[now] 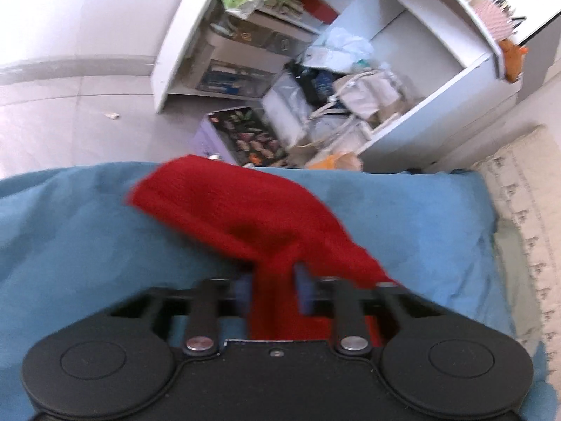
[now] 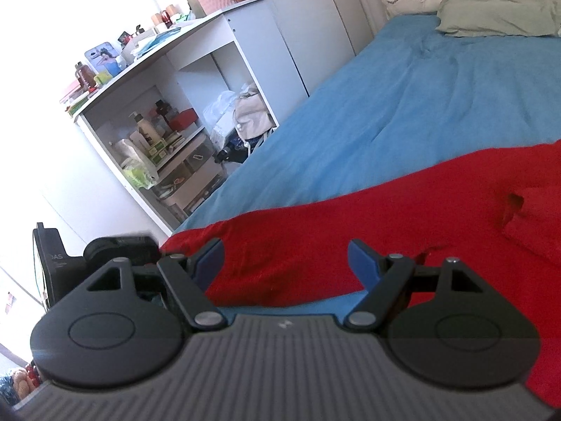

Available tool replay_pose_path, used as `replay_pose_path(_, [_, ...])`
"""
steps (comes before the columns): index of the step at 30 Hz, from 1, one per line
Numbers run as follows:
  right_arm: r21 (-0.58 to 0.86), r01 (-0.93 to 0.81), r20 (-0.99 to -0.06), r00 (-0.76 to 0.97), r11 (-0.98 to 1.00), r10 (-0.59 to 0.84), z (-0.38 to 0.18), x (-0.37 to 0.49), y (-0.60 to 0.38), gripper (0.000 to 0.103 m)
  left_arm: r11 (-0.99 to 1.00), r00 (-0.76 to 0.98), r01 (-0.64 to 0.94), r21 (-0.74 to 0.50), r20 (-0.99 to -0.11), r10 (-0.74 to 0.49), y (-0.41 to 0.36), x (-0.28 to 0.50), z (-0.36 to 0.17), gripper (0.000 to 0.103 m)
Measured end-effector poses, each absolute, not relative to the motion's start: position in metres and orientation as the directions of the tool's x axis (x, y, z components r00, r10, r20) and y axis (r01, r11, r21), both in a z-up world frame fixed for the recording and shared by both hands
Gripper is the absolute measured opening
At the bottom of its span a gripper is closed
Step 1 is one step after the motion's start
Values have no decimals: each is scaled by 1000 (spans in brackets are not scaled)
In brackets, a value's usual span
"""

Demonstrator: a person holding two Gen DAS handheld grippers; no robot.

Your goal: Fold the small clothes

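Pinching a bunched end of the red garment (image 1: pixel 245 217), the left gripper (image 1: pixel 273 280) is lifting it off the blue bedsheet (image 1: pixel 70 228); the right gripper (image 2: pixel 285 263) is hovering wide open, empty, over cloth spreading rightward along the sheet.

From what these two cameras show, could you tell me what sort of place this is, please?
Most likely a bedroom in a home. A bed with a blue sheet and a green pillow fills the right wrist view, and a cluttered white shelf unit stands beside it.
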State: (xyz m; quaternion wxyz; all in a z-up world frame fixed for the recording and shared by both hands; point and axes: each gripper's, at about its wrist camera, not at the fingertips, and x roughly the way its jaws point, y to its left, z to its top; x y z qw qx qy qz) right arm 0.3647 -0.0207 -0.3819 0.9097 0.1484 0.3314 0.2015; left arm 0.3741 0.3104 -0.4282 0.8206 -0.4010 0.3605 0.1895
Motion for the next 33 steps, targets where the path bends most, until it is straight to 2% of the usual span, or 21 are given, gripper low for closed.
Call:
replay_pose_path(1, [407, -263, -543, 701, 875, 463, -382, 365, -21, 93, 603, 676, -595, -531, -737, 18, 312, 374, -430, 10])
replay_pose_path(3, [413, -254, -543, 703, 875, 460, -382, 365, -22, 93, 609, 691, -580, -541, -723, 16, 313, 370, -430, 7])
replay_pose_path(11, [446, -243, -522, 711, 861, 471, -381, 362, -40, 93, 757, 735, -480, -443, -674, 72, 287, 370, -398, 5])
replay_pose_path(18, [454, -222, -491, 746, 863, 450, -367, 363, -78, 93, 865, 807, -343, -366, -586, 72, 231, 378, -347, 5])
replay_pose_path(21, [437, -199, -481, 773, 877, 415, -357, 362, -106, 93, 907, 839, -249, -340, -544, 26, 187, 384, -323, 5])
replay_pose_path(24, [371, -157, -511, 788, 915, 343, -350, 360, -140, 93, 929, 856, -149, -337, -515, -49, 137, 390, -304, 5])
replay_pose_path(33, [312, 1, -545, 819, 950, 179, -352, 329, -277, 93, 946, 828, 129, -296, -493, -267, -34, 400, -290, 5])
